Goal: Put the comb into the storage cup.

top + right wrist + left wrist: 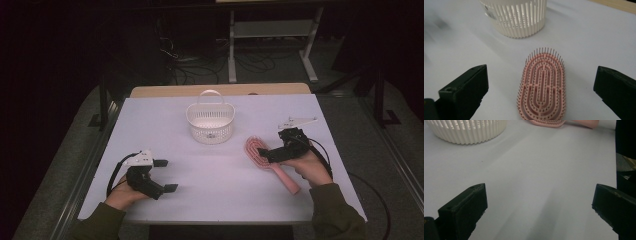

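Observation:
A pink hairbrush (260, 151) lies bristles up on the white table (210, 175), right of centre, its handle pointing to the near right. My right gripper (270, 152) hovers over the brush where head meets handle. In the right gripper view the brush head (542, 87) lies between the wide-apart jaws, and my right gripper (541, 77) is open. A white slatted basket (210, 120) with a handle stands at the back centre. My left gripper (166, 175) rests open at the near left, holding nothing.
In the left gripper view the basket (466, 131) is far ahead to the left and the brush (547, 122) at the top edge, with bare table between. The basket (516, 17) stands just beyond the brush head. Dark floor and cables surround the table.

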Tool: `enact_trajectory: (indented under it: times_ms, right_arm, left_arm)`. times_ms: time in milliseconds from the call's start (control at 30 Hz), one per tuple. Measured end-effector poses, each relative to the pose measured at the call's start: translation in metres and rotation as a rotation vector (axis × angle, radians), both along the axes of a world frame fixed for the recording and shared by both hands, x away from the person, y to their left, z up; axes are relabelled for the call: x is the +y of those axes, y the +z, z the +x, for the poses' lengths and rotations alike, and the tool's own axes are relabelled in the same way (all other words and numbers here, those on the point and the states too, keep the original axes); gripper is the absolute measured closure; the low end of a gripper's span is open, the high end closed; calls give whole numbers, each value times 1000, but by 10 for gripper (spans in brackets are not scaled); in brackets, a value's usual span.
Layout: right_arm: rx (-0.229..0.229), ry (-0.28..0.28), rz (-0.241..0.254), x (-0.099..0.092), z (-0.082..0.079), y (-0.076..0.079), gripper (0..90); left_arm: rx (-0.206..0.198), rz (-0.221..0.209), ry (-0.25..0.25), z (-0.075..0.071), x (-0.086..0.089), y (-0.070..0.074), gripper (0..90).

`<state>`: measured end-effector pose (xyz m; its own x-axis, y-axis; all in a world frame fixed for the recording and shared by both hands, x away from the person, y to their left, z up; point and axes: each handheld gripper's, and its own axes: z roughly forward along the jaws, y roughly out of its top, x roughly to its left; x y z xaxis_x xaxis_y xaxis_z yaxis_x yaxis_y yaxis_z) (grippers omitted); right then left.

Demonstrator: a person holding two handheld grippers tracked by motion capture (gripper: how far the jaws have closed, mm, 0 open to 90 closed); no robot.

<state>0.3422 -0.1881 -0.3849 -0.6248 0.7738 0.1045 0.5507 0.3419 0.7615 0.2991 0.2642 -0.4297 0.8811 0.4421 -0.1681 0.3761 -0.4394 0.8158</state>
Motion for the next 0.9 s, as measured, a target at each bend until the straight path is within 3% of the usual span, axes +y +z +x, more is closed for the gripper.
enact_trajectory:
  times_ms: [400, 900]
  right_arm:
    - [17, -35, -24, -3, -4, -6, 0]
    - [49, -32, -43, -3, -7, -13, 0]
  left_arm:
    - [-2, -3, 2, 0, 0, 0, 0]
    - [-6, 1, 0, -1, 0, 0, 0]
